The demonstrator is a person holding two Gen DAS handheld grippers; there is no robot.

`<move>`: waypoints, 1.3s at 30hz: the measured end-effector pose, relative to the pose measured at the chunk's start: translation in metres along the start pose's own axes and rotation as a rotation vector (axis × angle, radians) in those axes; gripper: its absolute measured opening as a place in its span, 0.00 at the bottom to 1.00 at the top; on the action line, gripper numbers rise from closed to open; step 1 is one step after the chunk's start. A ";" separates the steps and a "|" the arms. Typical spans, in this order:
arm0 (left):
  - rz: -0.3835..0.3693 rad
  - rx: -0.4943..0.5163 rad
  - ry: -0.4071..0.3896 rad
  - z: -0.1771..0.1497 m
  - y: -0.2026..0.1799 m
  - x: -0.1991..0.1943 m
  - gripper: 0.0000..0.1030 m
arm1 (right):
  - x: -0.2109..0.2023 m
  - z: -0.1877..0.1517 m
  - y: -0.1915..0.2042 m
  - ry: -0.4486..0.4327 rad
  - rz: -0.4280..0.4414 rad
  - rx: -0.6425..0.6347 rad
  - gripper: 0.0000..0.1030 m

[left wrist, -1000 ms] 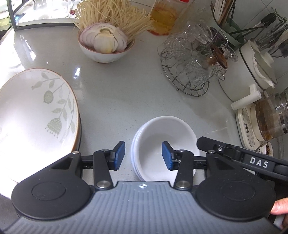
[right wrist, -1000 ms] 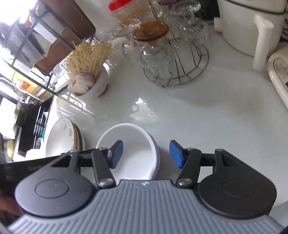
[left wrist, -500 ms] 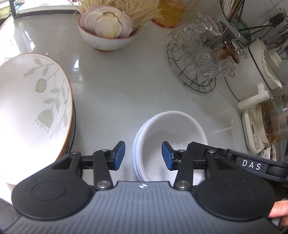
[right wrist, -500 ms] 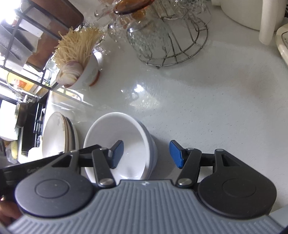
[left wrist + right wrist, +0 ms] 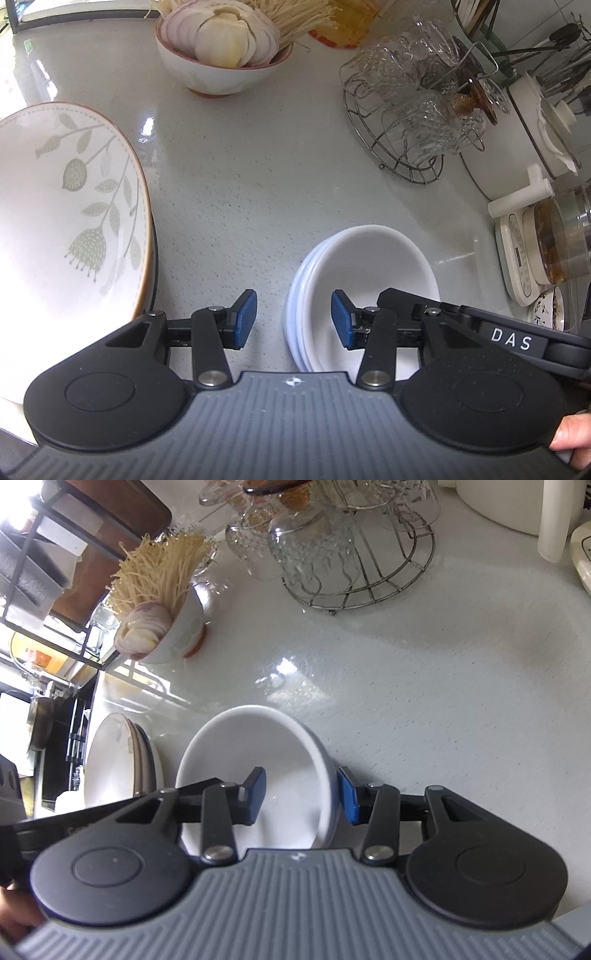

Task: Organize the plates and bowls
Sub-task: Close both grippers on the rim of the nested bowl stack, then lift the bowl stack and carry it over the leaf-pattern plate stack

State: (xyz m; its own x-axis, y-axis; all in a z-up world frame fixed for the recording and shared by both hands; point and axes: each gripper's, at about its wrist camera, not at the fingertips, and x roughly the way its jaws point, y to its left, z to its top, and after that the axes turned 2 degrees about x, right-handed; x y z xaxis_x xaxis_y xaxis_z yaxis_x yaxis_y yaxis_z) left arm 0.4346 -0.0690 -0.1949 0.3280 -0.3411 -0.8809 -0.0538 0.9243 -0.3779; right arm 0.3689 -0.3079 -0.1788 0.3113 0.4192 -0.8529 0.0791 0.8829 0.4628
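Your left wrist camera looks steeply down over its own fingers, close above the countertop; white bowl stack low centre-right, leaf-patterned plate filling the left edge. Your right wrist camera, equally steep and close, faces the same counter from the other side: same bowl stack low centre, plates lower left. Both views share the noodle bowl and glass rack along the top.

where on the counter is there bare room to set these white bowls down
Widest bare patch: mid-counter, bordered by the flowered plates, onion bowl, glass rack and white bowls. The right edge is crowded with a pot and kettle.
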 end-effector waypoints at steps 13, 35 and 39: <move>0.006 0.023 0.045 0.001 -0.002 0.019 0.17 | 0.009 -0.006 -0.009 0.029 -0.026 0.038 0.20; 0.046 -0.007 -0.069 -0.018 -0.009 -0.031 0.13 | -0.018 -0.018 0.016 -0.019 0.027 -0.073 0.19; -0.012 0.023 -0.049 -0.018 0.004 -0.040 0.13 | -0.027 -0.029 0.029 -0.071 -0.004 -0.044 0.19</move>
State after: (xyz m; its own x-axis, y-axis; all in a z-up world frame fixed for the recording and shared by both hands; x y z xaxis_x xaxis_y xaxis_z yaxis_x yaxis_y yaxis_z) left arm 0.4044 -0.0544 -0.1661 0.3743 -0.3436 -0.8613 -0.0278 0.9243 -0.3808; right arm 0.3350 -0.2870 -0.1494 0.3774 0.4005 -0.8349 0.0395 0.8938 0.4466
